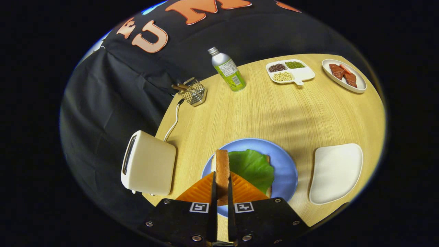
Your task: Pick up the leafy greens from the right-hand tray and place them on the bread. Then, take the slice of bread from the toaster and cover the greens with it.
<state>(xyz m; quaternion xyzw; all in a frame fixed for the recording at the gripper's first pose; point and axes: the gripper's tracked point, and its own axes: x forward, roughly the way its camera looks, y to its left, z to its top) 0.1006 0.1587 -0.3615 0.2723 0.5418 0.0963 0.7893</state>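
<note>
My gripper (222, 185) is shut on a slice of bread (222, 168), held on edge between both fingers. It hangs above the blue plate (286, 171). On that plate a green leaf (252, 166) lies over a lower slice of bread (268, 159), of which just a brown edge shows. The held slice stands over the left side of the leaf. The cream toaster (149, 164) stands to the left of the plate, its slot facing left and its inside hidden. The white right-hand tray (336, 171) lies bare to the right of the plate.
Far across the round wooden table (260, 109) stand a green-labelled bottle (228, 70), a wire basket (193, 92), a divided dish of beans (289, 72) and an oval plate of red meat slices (344, 75). The toaster's white cord (173, 121) runs toward the basket.
</note>
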